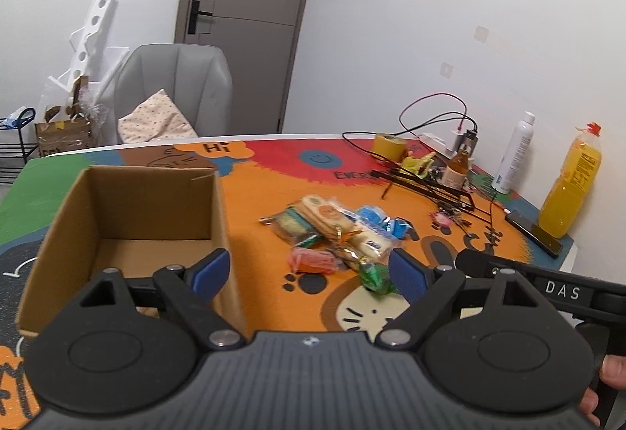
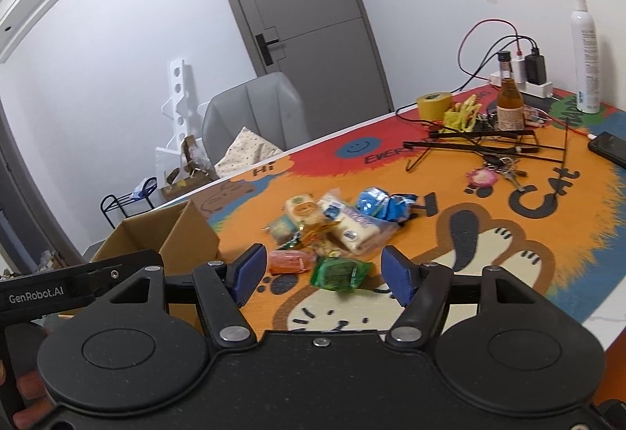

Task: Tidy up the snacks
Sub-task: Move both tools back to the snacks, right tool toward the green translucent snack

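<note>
Both wrist views look forward, low over the table [image 1: 274, 191], sharing the snack pile [image 2: 332, 222].

The left claw [image 1: 309, 273] fills the lower frame, blue pads [image 1: 211, 273] spread wide, holding nothing. The right claw [image 2: 319, 275] sits likewise at the bottom, pads [image 2: 397, 277] wide apart, empty.

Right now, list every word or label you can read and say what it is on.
"DAS": right gripper body.
"GenRobot.AI": left gripper body.
"Hi": tablecloth.
"EVER...": tablecloth, rest hidden.
"CAT": tablecloth, right wrist view.
Snack wrappers, spray can, orange bottle, brown bottle: print too small or blurred.
</note>
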`<act>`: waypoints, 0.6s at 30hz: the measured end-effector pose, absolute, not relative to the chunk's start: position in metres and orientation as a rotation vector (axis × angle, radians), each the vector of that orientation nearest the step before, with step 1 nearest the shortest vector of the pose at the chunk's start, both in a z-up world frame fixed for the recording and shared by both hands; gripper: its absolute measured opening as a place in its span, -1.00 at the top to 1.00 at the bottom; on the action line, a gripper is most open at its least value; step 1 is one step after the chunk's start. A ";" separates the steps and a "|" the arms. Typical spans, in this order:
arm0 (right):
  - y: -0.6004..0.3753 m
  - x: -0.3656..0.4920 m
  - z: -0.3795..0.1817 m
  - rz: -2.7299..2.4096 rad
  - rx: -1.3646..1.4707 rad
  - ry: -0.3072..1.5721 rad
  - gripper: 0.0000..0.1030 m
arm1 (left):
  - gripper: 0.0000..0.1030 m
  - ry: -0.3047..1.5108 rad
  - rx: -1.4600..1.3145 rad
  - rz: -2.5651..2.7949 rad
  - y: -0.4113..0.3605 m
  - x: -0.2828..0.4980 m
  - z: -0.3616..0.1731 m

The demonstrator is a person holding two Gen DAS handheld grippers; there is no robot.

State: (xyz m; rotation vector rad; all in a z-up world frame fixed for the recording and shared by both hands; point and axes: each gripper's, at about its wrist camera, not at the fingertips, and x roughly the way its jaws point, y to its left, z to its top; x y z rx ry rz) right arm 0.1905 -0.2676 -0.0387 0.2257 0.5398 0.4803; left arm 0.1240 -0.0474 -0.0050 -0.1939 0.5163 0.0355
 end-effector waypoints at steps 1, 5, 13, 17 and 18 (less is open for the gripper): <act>-0.270 0.192 -0.040 0.478 0.229 0.541 -0.28 | -0.70 0.517 -0.191 0.033 -0.051 0.126 -0.006; -0.276 0.197 -0.047 0.473 0.241 0.554 -0.26 | -0.69 0.527 -0.185 0.020 -0.061 0.136 -0.010; -0.278 0.214 -0.063 0.496 0.280 0.583 -0.24 | -0.62 0.554 -0.174 0.019 -0.074 0.158 -0.020; -0.274 0.226 -0.075 0.526 0.303 0.607 -0.24 | -0.38 0.579 -0.169 0.044 -0.078 0.170 -0.028; -0.273 0.230 -0.079 0.531 0.309 0.616 -0.24 | -0.32 0.585 -0.167 0.051 -0.079 0.172 -0.030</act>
